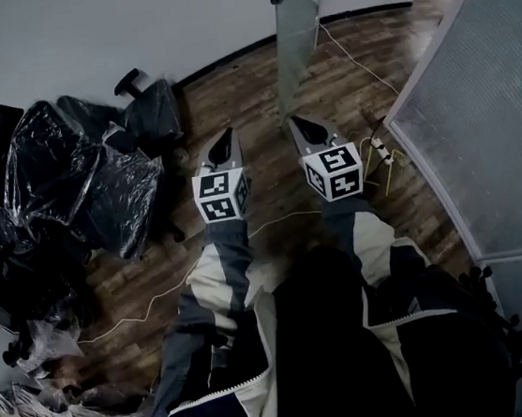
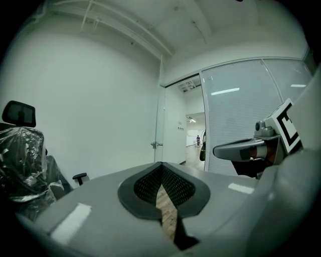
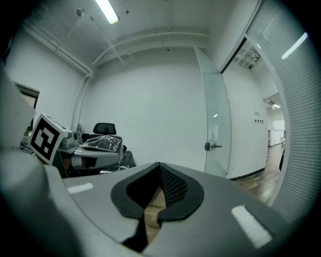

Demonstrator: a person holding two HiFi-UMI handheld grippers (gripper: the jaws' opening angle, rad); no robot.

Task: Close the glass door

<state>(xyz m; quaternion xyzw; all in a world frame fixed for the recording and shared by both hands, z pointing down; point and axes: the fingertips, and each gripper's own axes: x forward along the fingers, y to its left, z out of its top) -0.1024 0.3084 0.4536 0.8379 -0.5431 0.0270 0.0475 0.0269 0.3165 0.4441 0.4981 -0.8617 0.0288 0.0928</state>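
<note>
Wood floor (image 1: 248, 101) carries plastic-wrapped chairs (image 1: 78, 183) and a loose white cable (image 1: 147, 318).

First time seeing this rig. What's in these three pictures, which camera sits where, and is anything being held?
No robot here: a person wears a camera on the head and holds a two-jaw gripper in each hand. The head view looks down at the left gripper and right gripper, each with a marker cube. The other two views ride on the grippers and look along their jaws. Both pairs of jaws are shut, with nothing between them. Ahead, the glass door stands open, untouched. On the wooden floor are plastic-wrapped office chairs and a white cable.
</note>
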